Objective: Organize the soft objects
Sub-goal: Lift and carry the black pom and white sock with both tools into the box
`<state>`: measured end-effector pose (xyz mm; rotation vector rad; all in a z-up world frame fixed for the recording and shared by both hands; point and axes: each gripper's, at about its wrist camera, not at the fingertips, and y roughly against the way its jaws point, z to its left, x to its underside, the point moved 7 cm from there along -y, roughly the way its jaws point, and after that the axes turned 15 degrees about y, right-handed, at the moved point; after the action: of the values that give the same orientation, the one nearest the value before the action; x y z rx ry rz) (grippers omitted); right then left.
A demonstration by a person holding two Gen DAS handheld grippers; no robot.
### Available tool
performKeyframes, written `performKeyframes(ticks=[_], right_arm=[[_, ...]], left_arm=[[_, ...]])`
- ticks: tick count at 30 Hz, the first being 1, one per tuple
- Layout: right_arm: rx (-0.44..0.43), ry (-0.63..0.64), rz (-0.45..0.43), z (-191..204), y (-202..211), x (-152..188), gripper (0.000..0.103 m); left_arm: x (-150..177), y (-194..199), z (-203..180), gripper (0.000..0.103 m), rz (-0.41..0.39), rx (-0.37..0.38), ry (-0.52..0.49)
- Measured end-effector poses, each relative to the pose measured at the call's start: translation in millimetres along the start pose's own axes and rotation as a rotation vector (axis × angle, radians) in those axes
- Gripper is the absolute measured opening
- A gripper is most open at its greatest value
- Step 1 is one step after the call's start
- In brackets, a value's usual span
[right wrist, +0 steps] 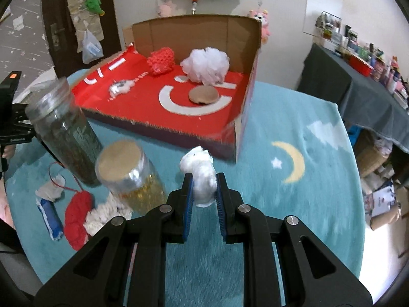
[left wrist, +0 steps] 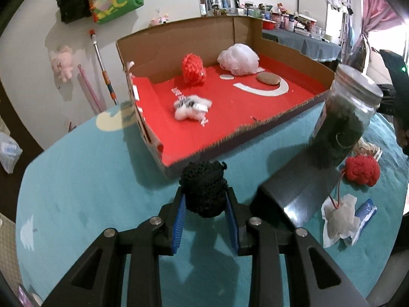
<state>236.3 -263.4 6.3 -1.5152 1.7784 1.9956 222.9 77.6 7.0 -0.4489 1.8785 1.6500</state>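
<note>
Left wrist view: the left tongs (left wrist: 205, 200) are clenched on a black knit ball (left wrist: 203, 188), which sits between the blue pads (left wrist: 179, 220) above the teal tabletop (left wrist: 89, 179), just short of the near wall of the box (left wrist: 230, 138). On the box's red floor lie a red knit ball (left wrist: 193, 69) near the back wall, a white mesh puff (left wrist: 238, 59) beside it to the right, a flat brown disc (left wrist: 268, 78) in front of the puff, and a small white fluffy toy (left wrist: 190, 108) nearer the front. To the right of the tongs stands a tilted glass jar (left wrist: 343, 117) with dark contents. Beyond it on the tabletop are a red yarn clump (left wrist: 361, 170) and a crumpled white tissue (left wrist: 338, 220).

Right wrist view: the right tongs (right wrist: 204, 189) grip a white cotton wad (right wrist: 202, 176) between their pads, held over the tabletop (right wrist: 294, 217), close to the box's (right wrist: 163, 128) front edge. Inside the box are the same red ball (right wrist: 161, 61), puff (right wrist: 205, 62), disc (right wrist: 203, 94) and toy (right wrist: 120, 87). To the left stand the dark jar (right wrist: 64, 130) and a second jar (right wrist: 133, 176) with yellowish contents, with the red yarn (right wrist: 76, 215) beside it.
</note>
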Motion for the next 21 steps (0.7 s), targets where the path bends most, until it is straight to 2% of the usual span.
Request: performKeyframes(ticks=[10, 16, 21], right_arm=[[-0.045, 0.077, -0.028, 0, -3, -42, 0.016], [-0.093, 0.120, -0.035, 11, -18, -79, 0.016], [-0.138, 0.144, -0.011, 22, -40, -109, 0.016]], left_arm=[[-44, 5, -15, 0.031, -0.017, 0.065, -0.028], [-81, -14, -39, 0.031, 0.028, 0.134, -0.005], [-106, -35, -55, 0.031, 0.074, 0.155, 0.012]])
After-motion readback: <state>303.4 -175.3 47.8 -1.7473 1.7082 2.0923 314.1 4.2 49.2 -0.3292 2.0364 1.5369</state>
